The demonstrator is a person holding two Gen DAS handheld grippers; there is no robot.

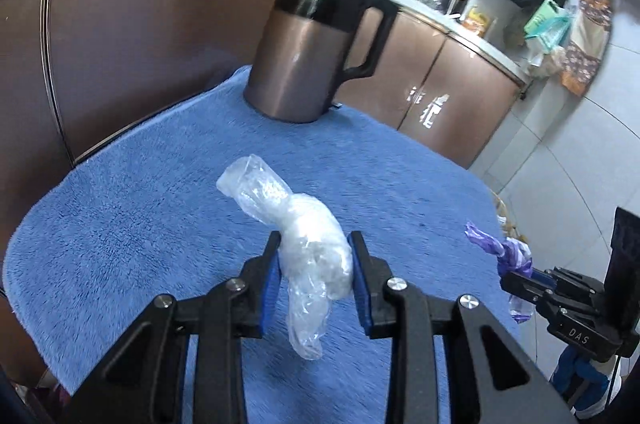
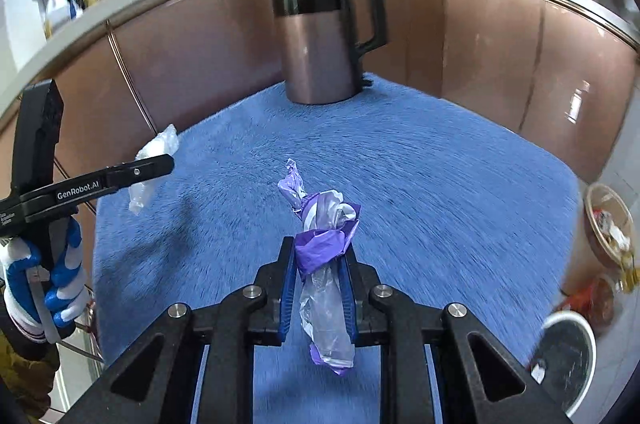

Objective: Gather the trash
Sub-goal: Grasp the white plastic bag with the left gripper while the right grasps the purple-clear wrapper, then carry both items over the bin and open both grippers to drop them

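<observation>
Left gripper (image 1: 314,256) is clamped on one clear plastic wad (image 1: 298,228), its long axis crossing the pads and trailing down. Right gripper (image 2: 320,256) is clamped on one purple plastic wad (image 2: 326,224), long axis running along the fingers. Both wads hang above the blue towel (image 2: 440,184); none lies loose on it. One jug (image 2: 324,36) stands at the far edge. One basket (image 2: 608,224) holding scraps sits off the right edge, nearer the right gripper. Judgement: drop-off goes right-hand first.
</observation>
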